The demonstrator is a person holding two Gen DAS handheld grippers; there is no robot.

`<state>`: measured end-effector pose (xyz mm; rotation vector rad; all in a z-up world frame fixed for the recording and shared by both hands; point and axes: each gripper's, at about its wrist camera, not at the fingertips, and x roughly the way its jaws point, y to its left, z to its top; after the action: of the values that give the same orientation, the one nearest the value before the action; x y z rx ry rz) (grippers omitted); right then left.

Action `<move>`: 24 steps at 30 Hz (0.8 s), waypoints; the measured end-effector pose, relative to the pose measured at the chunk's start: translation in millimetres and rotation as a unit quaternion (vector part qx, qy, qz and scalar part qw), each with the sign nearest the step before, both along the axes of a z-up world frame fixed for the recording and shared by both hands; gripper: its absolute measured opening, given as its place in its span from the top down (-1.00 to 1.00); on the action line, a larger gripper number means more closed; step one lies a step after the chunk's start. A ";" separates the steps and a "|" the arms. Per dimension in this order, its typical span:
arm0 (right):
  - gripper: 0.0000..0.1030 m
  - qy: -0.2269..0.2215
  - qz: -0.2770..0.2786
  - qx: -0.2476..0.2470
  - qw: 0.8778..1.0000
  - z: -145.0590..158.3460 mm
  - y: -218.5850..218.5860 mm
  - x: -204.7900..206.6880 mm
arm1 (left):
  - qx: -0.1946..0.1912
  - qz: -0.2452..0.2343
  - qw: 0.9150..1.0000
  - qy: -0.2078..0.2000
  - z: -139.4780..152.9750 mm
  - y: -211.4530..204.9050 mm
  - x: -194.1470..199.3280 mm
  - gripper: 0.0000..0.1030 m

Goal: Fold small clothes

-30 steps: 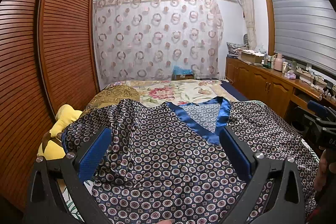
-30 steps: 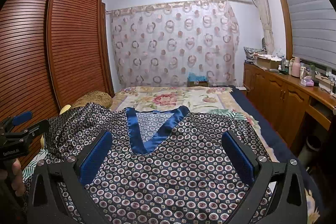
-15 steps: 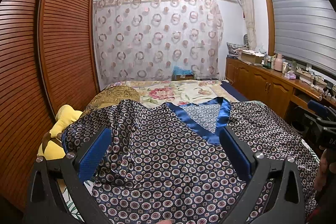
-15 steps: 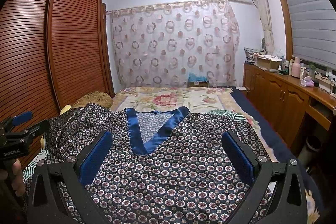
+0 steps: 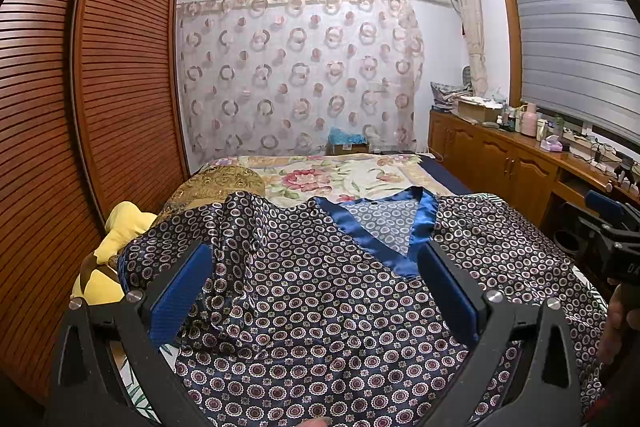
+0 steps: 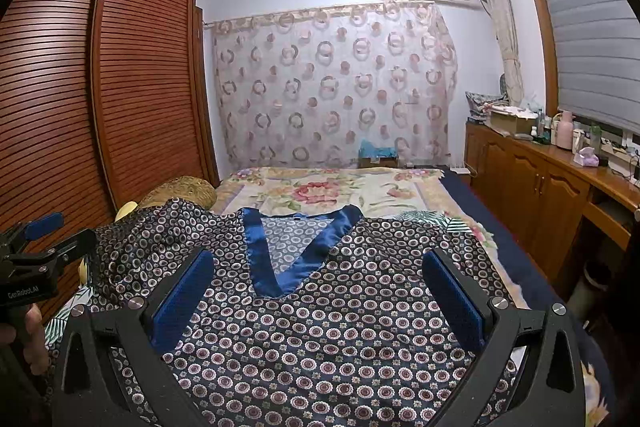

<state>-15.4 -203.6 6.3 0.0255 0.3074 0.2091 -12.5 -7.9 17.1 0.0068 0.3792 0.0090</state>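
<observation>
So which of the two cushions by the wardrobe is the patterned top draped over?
The yellow cushion, nearest the left claw: the patterned top covers its edge. The gold brocade pillow behind it lies uncovered.

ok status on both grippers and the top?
Left gripper open, empty. Right gripper open, empty. Patterned top spread on the bed, not yet folded, left sleeve rumpled. Nothing in the way.
</observation>
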 end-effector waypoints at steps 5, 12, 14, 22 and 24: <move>-1.00 0.000 0.001 0.000 1.000 -0.6 -0.1 -0.7 | 0.000 0.000 1.000 -0.001 0.9 -0.1 0.0 -1.00; -1.00 0.005 0.009 -0.001 1.000 -3.4 2.0 1.6 | 0.001 -0.002 1.000 0.006 -0.5 0.2 0.8 -1.00; -1.00 0.011 0.018 -0.002 1.000 -4.8 3.8 4.3 | 0.003 0.000 1.000 0.012 -2.9 3.5 2.6 -1.00; -1.00 0.027 0.066 -0.004 0.997 -9.6 15.7 17.8 | 0.009 0.012 0.999 0.038 -21.8 31.0 10.2 -1.00; -1.00 0.033 0.077 -0.010 0.996 -11.4 20.0 23.9 | 0.011 0.020 0.999 0.044 -26.2 40.5 13.8 -1.00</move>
<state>8.5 -183.5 -5.1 -0.0114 0.3770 0.3595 1.2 32.6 -9.2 0.0221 0.4675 0.0529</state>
